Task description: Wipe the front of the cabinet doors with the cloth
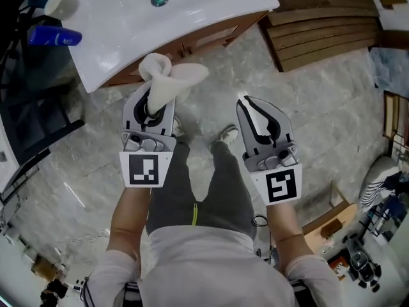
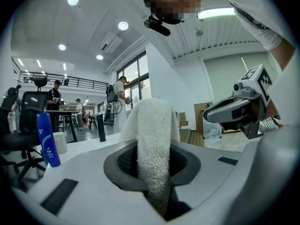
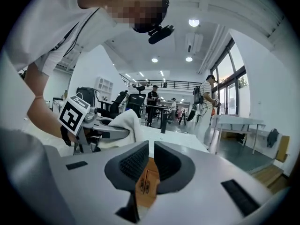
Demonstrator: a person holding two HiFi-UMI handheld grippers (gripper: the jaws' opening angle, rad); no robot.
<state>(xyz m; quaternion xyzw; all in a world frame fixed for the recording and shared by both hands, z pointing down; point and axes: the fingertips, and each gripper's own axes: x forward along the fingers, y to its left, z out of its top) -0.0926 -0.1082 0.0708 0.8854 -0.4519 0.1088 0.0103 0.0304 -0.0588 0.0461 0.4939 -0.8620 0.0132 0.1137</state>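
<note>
Left gripper (image 1: 153,100) clamps white cloth (image 1: 171,75), jaws pinching its middle; cloth bunches out past fingertips, just short of cabinet doors (image 1: 195,42), not touching. Doors sit far, under white sink top (image 1: 211,2). Right gripper (image 1: 250,107) to the right, jaws nearly together, nothing between. Blue bottle (image 1: 54,37) far left.

Cabinet doors (image 1: 206,38) mostly under countertop (image 1: 128,34)
</note>
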